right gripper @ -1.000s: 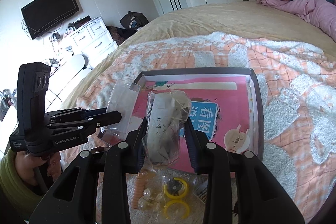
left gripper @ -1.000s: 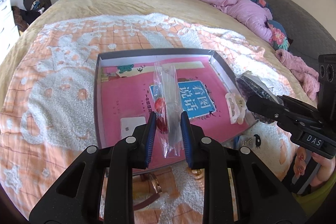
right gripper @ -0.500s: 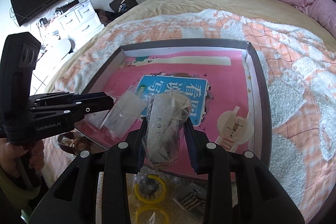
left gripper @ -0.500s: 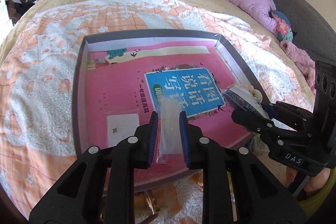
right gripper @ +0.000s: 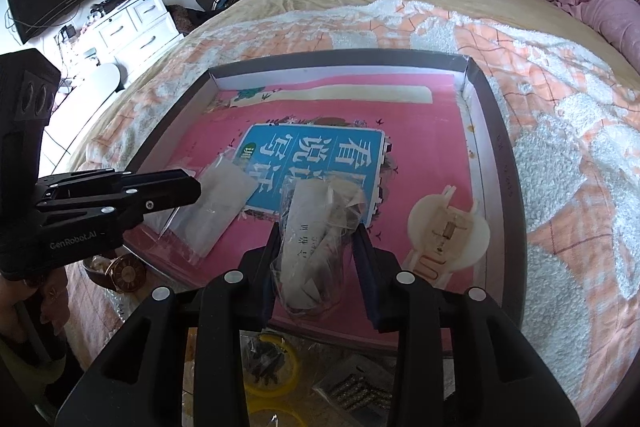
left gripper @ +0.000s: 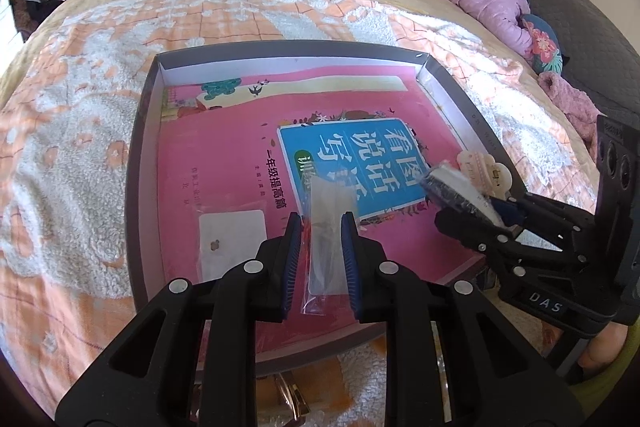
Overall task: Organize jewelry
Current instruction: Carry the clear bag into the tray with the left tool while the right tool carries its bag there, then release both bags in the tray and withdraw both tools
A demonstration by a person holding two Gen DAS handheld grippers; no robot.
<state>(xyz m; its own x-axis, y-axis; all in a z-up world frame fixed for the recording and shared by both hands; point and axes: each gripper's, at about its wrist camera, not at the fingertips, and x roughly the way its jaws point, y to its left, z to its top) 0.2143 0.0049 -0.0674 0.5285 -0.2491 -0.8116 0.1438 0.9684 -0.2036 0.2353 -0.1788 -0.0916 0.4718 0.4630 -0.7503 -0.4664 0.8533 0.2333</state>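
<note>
Both grippers have dropped toward the box since the earlier frames — bags that hung in the air above it now sit low over the pink book cover lining its floor. Left gripper [left gripper: 320, 223] pinches a flat clear bag [left gripper: 326, 227] between its blue pads, jaws pressed nearly together on the thin plastic; the bag's far end lies on or just above the cover, cannot tell which. Right gripper [right gripper: 318, 227] carries a bulkier crumpled bag [right gripper: 316, 231] with a paper slip inside; its jaws have just been opening a little, bag between them, pads apparently touching its sides — looks like the start of a release, though contact is not clearly gone.

Why like this: the shallow grey box [left gripper: 138, 155] reads as the collecting tray, so each packaged piece gets carried in and laid flat side by side. Cream hair claw [right gripper: 448, 231] already rests in the near right corner, a small white card [left gripper: 232, 243] near the left side. Loose pieces wait outside the near edge — a watch [right gripper: 126, 273] and yellow rings [right gripper: 272, 367] on the bedspread.

Pose: both tools pitch steeply down and forward, fingers aimed at the near half of the box, left one beside the right, well apart enough not to clash. A hand shows only as a sliver at each frame edge.
</note>
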